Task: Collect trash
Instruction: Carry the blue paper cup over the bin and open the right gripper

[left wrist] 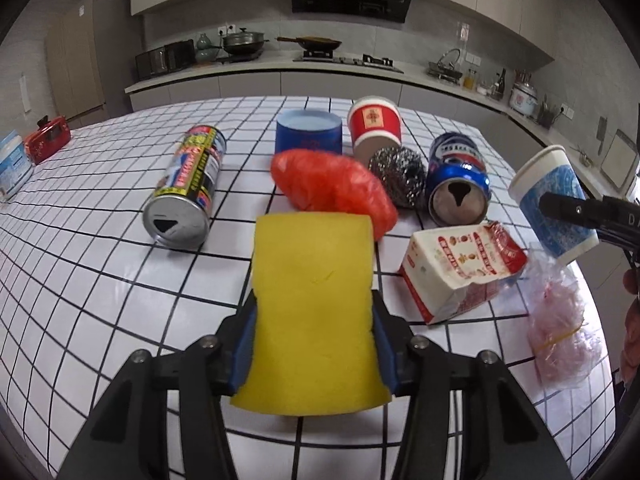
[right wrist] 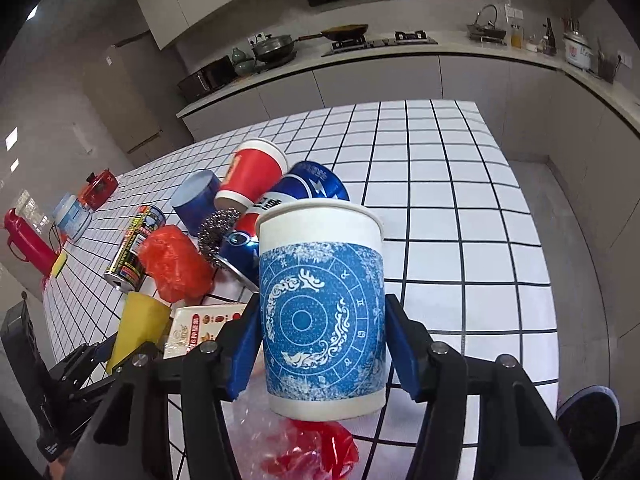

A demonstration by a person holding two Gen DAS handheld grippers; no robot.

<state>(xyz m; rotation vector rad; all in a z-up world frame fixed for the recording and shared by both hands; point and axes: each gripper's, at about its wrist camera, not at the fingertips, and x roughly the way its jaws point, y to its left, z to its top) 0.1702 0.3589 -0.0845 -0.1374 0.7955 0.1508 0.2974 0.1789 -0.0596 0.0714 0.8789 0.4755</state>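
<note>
Left gripper (left wrist: pixel 314 344) pinches yellow sponge (left wrist: pixel 312 304), right gripper (right wrist: pixel 320 348) pinches blue-patterned paper cup (right wrist: pixel 322 312) between its pads; lift both straight off the bench (left wrist: pixel 100 300), squeezing the cup gently, clearing litter just ahead.

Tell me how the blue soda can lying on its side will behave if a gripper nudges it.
The blue soda can lies on its side on the checked tablecloth, so it would probably roll. Its tab hole is open, so it is likely empty and light. The steel scourer and milk carton beside it may stop it soon.
</note>
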